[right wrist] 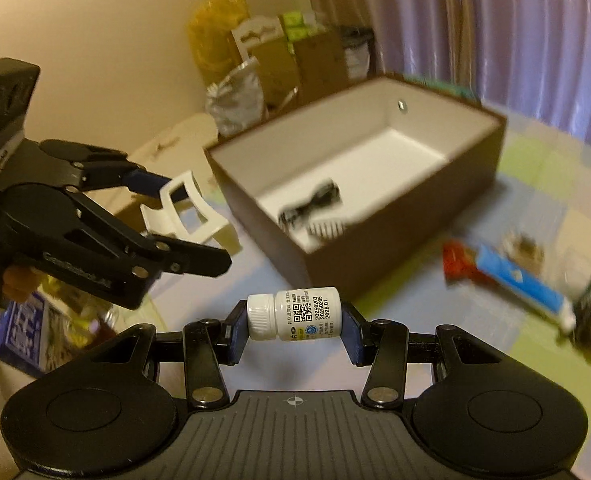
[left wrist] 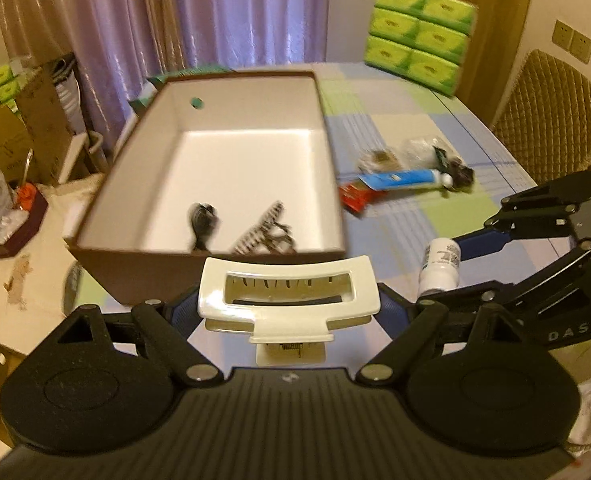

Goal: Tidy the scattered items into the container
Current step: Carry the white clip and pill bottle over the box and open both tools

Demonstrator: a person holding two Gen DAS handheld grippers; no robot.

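Both grippers loaded, the brown box waiting mid-frame!

In the left wrist view, the left gripper (left wrist: 287,312) sits at lower centre with its jaws clamped on a white hair clip (left wrist: 287,294), right in front of the near wall of the brown box (left wrist: 211,268). Inside the box, low in the frame, lie a dark blurred item (left wrist: 203,220) and a comb-like piece (left wrist: 261,228). Over in the right wrist view, the right gripper (right wrist: 293,326) at lower centre has its jaws closed on a small white bottle (right wrist: 293,314), held sideways, cap to the left of the frame. To the right of the box on the checked tablecloth (right wrist: 515,184), a loose pile remains: a blue tube (right wrist: 523,280), a red packet (right wrist: 457,266) and some dark bits, too blurred to name.
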